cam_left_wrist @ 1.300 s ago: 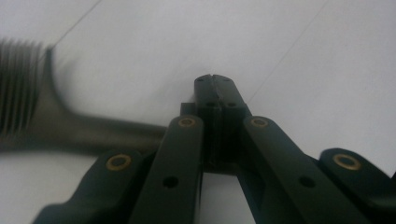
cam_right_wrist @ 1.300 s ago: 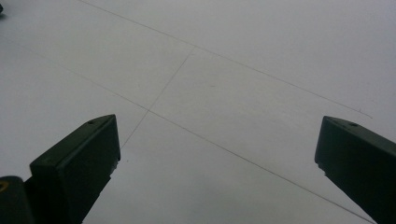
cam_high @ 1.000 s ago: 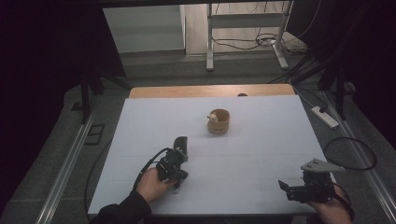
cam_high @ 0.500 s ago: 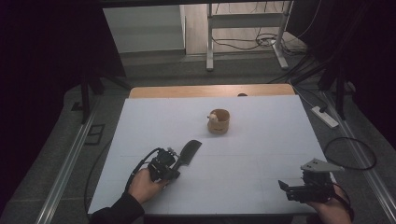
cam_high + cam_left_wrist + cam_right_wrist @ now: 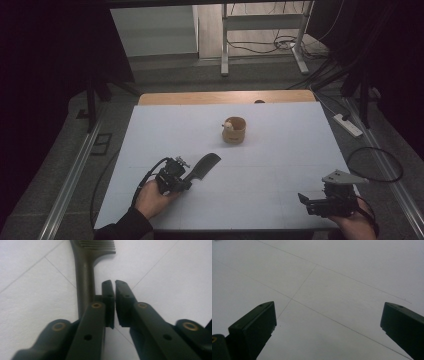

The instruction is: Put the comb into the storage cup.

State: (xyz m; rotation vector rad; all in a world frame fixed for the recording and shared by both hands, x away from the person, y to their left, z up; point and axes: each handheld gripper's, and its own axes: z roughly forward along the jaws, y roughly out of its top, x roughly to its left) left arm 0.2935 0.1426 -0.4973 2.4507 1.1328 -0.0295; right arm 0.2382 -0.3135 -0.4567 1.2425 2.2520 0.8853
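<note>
A dark wide-tooth comb [image 5: 205, 165] lies flat on the white table [image 5: 280, 150], its head pointing up and right. My left gripper [image 5: 186, 181] sits at the comb's handle end, low on the table. In the left gripper view the comb [image 5: 85, 277] runs along the outside of one jaw, and its handle end is hidden under that jaw. The left gripper [image 5: 115, 283] is all but shut: its jaws have just eased apart to a thin slit with nothing between the pads. My right gripper [image 5: 306, 202] rests near the front right corner. The right gripper [image 5: 328, 312] is wide open over bare table.
A small round wooden cup [image 5: 233, 130] with a pale object [image 5: 228, 125] in it stands past the table's middle. A bare wooden strip [image 5: 225, 97] edges the far side. Cables and a power strip [image 5: 347, 125] lie on the floor to the right.
The comb has swung from standing over the left gripper to lying flat, pointing up and right. The left hand has drawn back a little to the left. The right hand has kept still.
</note>
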